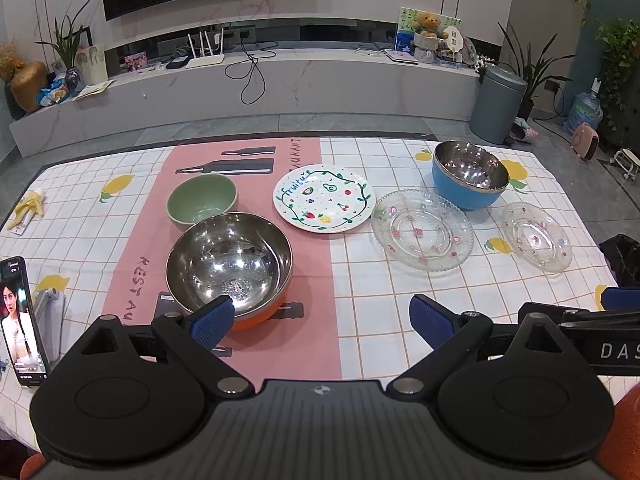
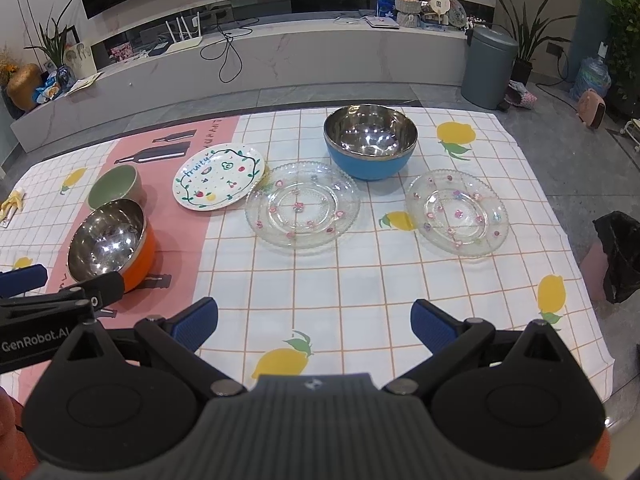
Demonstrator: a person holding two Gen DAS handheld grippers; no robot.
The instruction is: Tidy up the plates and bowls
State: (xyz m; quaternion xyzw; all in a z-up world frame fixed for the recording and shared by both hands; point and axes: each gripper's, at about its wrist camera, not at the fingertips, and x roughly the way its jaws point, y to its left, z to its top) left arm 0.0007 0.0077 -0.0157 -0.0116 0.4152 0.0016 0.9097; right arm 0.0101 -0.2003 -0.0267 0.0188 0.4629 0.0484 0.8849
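Note:
On the tablecloth stand an orange steel bowl (image 1: 229, 265) (image 2: 110, 240), a green bowl (image 1: 202, 202) (image 2: 115, 187) just behind it, and a blue steel bowl (image 1: 469, 174) (image 2: 370, 141) at the far right. A white "Fruity" plate (image 1: 324, 198) (image 2: 219, 176) lies mid-table. Right of it lie a large glass plate (image 1: 423, 230) (image 2: 302, 210) and a smaller glass plate (image 1: 537, 236) (image 2: 457, 212). My left gripper (image 1: 322, 322) is open near the front edge, its left fingertip by the orange bowl's rim. My right gripper (image 2: 314, 324) is open over bare cloth, holding nothing.
A phone (image 1: 21, 322) leans on a stand at the table's front left. A yellow object (image 1: 29, 207) lies at the left edge. Beyond the table are a grey bin (image 2: 489, 66) and a TV bench (image 1: 280, 80); a black bag (image 2: 618, 256) hangs off the right side.

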